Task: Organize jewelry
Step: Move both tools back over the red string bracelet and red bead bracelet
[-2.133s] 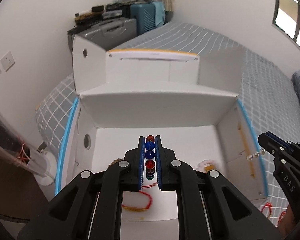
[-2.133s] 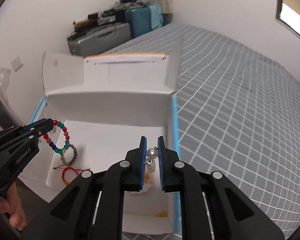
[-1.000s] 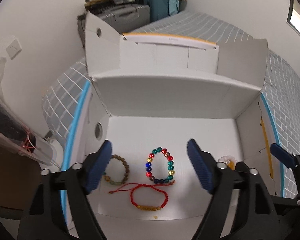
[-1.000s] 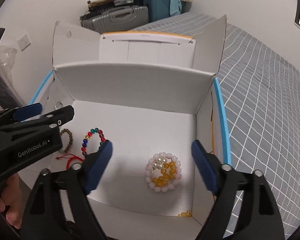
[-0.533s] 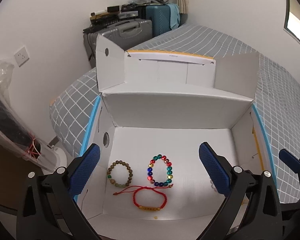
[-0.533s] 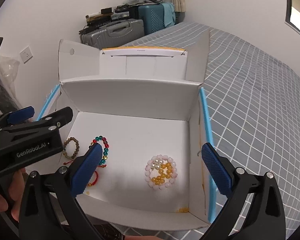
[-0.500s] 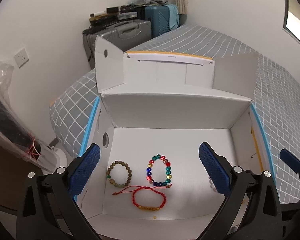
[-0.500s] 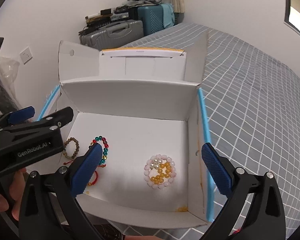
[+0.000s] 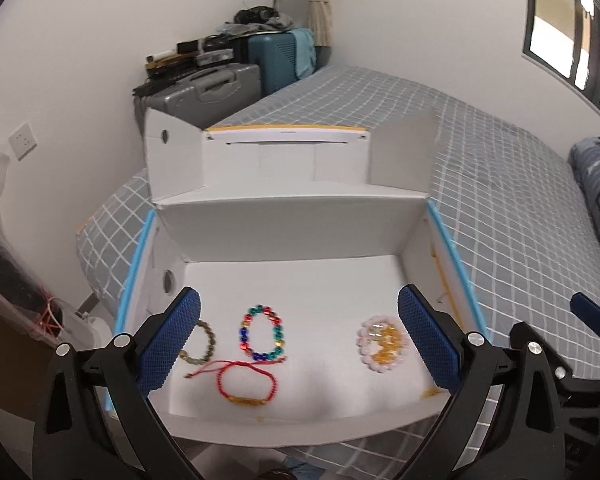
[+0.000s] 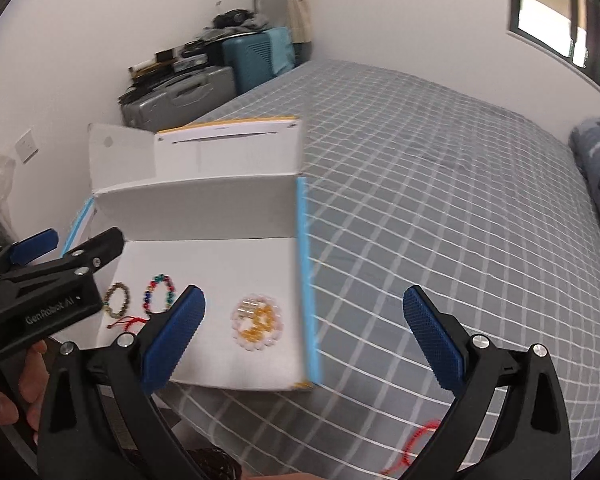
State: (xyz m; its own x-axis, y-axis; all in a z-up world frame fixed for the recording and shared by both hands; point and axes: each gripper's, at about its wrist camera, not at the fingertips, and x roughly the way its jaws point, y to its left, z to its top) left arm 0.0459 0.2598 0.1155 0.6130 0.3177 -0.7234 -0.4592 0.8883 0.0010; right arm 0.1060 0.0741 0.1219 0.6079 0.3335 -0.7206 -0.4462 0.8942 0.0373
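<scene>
Left hand-held gripper [image 9: 299, 344] hangs above the near edge of the white box [image 9: 292, 220], jaws spread wide, nothing between the blue pads [image 9: 168, 342]. The jaws have just been opening and stand clear of every piece. Straight ahead and below it, on the box floor, lies the multicoloured bead bracelet [image 9: 262, 334]; the brown bead bracelet [image 9: 204, 346] sits just to its left, partly behind the left pad. The red cord bracelet [image 9: 246, 384] lies nearer the gripper, its cord touching the lower edge of the multicoloured one. Off toward the right pad, well apart from those three, rests the pink-and-yellow bead cluster [image 9: 382, 344], a pale outer ring around yellow beads. Right hand-held gripper [image 10: 303, 342] likewise gapes empty, its jaws having just been opening; the cluster lies ahead of it, nearer its left pad, and the box's blue-edged side wall runs between the pads. Box sits on a bed [image 10: 440, 208] with a grey grid-pattern cover. Near this gripper's right finger, on the cover outside the box, a red cord loop [image 10: 416, 446] shows, blurred. A hand [image 10: 18, 392] holds the left tool at that view's left edge.
</scene>
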